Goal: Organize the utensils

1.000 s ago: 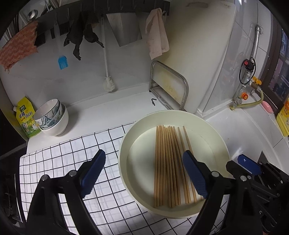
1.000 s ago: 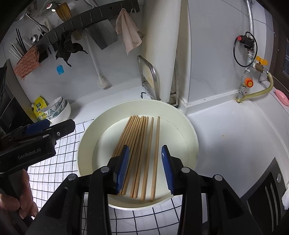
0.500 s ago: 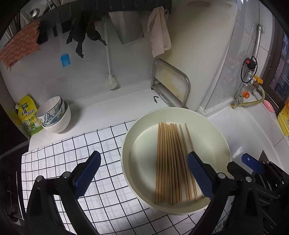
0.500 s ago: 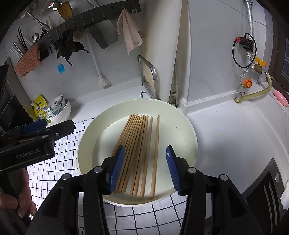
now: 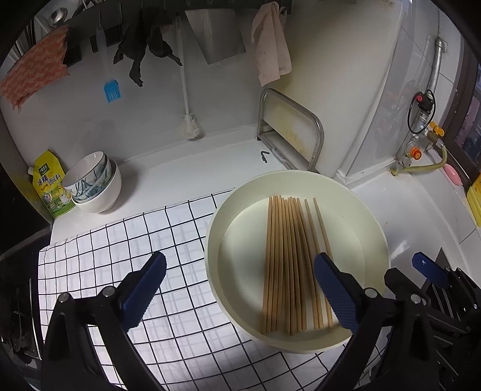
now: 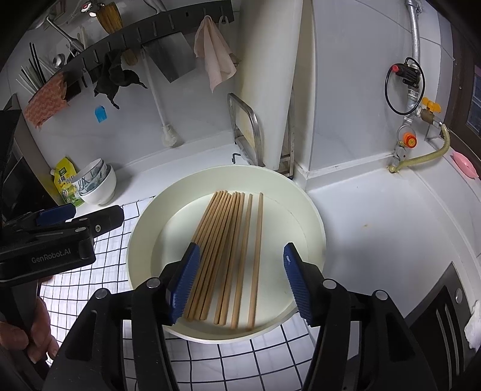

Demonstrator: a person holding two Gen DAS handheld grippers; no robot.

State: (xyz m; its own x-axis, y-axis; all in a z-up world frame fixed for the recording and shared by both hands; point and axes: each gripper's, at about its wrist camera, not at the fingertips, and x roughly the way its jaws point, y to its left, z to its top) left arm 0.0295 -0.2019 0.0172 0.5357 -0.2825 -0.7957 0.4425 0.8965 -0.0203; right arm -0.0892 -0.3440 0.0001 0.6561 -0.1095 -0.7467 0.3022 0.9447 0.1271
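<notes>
**Both grippers held open above the bowl of chopsticks**

The right gripper (image 6: 240, 282) is seen with its jaws spread wide and nothing between them; its blue pads (image 6: 184, 282) are poised over the near ends of the chopsticks (image 6: 228, 249), whether touching them cannot be told. The left gripper (image 5: 240, 291) is likewise spread wide and empty, one finger hanging over the checked cloth (image 5: 114, 249) and the other over the near right part of the bowl (image 5: 240, 198). In the right wrist view the left gripper's body (image 6: 57, 240) is seen at the left edge, gripped by a hand (image 6: 33, 334).

The chopsticks are laid flat inside the round cream bowl, side by side in a loose bundle, with two lying slightly apart on the right. The bowl is set partly on the black-and-white checked cloth and partly on the white counter (image 6: 375, 234).

Behind the bowl a metal rack (image 5: 288, 129) is stood against a white board (image 6: 270, 75). To the far left, stacked bowls (image 5: 96, 183) are placed beside a yellow-green pouch (image 5: 49, 183). On the wall, a rail (image 6: 144, 27) is hung with a pink cloth (image 5: 270, 45), a dark rag (image 5: 141, 51), an orange cloth (image 5: 33, 75), a blue brush (image 5: 112, 88) and a white brush (image 5: 189, 126).
</notes>
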